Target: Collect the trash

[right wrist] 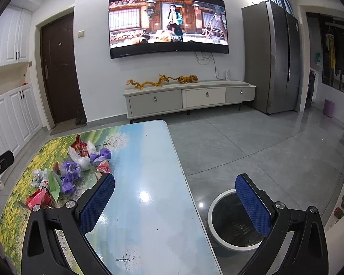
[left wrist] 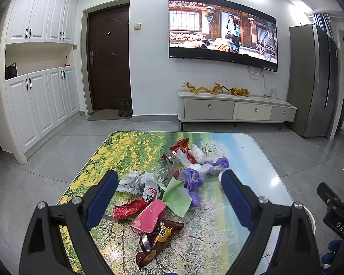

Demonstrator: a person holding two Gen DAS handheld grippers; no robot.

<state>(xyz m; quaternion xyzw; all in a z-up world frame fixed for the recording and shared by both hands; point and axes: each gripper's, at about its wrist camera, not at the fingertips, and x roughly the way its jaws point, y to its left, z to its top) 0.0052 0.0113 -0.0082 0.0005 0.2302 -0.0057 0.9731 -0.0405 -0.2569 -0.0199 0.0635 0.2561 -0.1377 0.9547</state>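
The left tongs [left wrist: 169,183] are spread wide above the near end of the counter [left wrist: 229,217], nothing between the blue pads [left wrist: 103,201]. Framed between them lies the trash [left wrist: 158,197]: a brown snack wrapper [left wrist: 158,238] nearest, a pink wrapper [left wrist: 149,215] overlapping it, a red wrapper [left wrist: 128,208] beside that, then a green sheet [left wrist: 177,197], a crumpled white bag [left wrist: 137,183], purple bags [left wrist: 192,178] and more red and white wrappers [left wrist: 183,151] farther back. The pieces overlap in a loose heap, well apart from the counter's edges.

The right tongs [right wrist: 175,188] are also spread wide and hold nothing; one pad hangs over the bare, glossy right part of the counter [right wrist: 149,206], the other over a round bin [right wrist: 217,206] standing on the floor [right wrist: 252,142] just beside the counter's edge. The bin's opening is uncovered and dark inside. The heap lies to the left of these tongs.

Beyond the counter stand a low drawer cabinet [right wrist: 188,96] with golden dragon figures [right wrist: 158,81], a wall television [right wrist: 169,23], a grey refrigerator [right wrist: 273,57], a dark door [left wrist: 109,57] and white cupboards [left wrist: 39,68].
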